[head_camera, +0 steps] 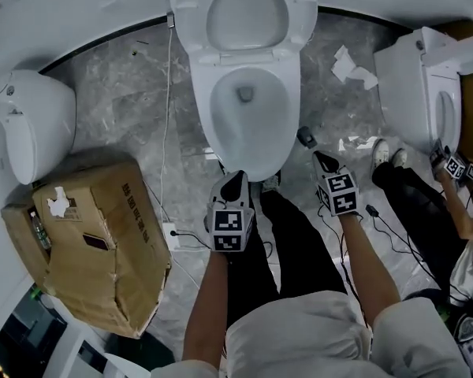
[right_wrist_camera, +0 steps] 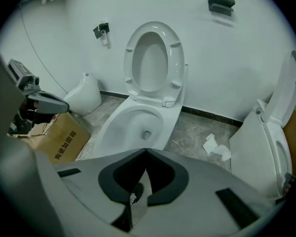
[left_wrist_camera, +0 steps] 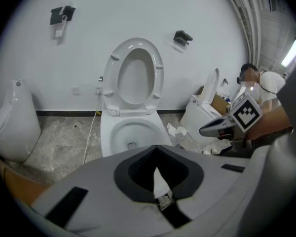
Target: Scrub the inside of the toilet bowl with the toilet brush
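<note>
A white toilet (head_camera: 248, 109) stands ahead with its seat and lid raised and its bowl (left_wrist_camera: 132, 134) bare inside. My left gripper (head_camera: 236, 178) hangs just in front of the bowl's near rim, with its jaws shut and nothing between them. My right gripper (head_camera: 323, 158) is beside the bowl's right front, over the floor, also shut and empty. In the left gripper view the shut tips of my left gripper (left_wrist_camera: 156, 147) point at the bowl. In the right gripper view my right gripper (right_wrist_camera: 145, 150) points at the bowl (right_wrist_camera: 138, 122). I see no toilet brush in any view.
A crumpled cardboard box (head_camera: 94, 242) sits on the floor at the left, below a white wall fixture (head_camera: 31, 120). A second toilet (head_camera: 422, 93) stands at the right. Another person (head_camera: 426, 211) stands beside it. Tissue scraps (head_camera: 351, 68), a cable (head_camera: 167, 132) and a small dark object (head_camera: 306, 138) lie on the floor.
</note>
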Available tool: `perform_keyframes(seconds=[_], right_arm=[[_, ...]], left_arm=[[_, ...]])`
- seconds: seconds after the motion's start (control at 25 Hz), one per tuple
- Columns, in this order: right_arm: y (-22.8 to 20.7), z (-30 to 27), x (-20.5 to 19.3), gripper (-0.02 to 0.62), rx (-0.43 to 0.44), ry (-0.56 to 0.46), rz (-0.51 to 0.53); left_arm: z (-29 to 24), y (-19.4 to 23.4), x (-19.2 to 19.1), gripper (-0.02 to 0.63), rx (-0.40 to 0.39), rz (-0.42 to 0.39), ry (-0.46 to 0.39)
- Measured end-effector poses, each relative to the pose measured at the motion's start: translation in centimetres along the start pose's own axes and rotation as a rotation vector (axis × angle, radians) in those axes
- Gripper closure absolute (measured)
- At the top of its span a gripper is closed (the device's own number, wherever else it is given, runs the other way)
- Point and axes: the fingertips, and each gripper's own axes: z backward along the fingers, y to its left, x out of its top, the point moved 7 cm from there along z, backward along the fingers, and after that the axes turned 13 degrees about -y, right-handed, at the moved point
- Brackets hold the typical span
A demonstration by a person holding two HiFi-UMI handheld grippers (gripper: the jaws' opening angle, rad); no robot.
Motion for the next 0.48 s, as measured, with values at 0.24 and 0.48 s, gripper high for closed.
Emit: perform_keyframes(seconds=[0.24,0.48], right_arm=[[-0.3,-3.7,-3.1,0.572,-0.036,0.055,-0.023],[-1.9,-6.5,-5.6,0.568,-0.117,0.14,-0.045]], left_arm=[[-3.3,1.9,-3.7,0.584,-0.049,-0.034,0.025],[-5.5,2.3,-6.1,0.584,-0.084,-0.015,0.031]])
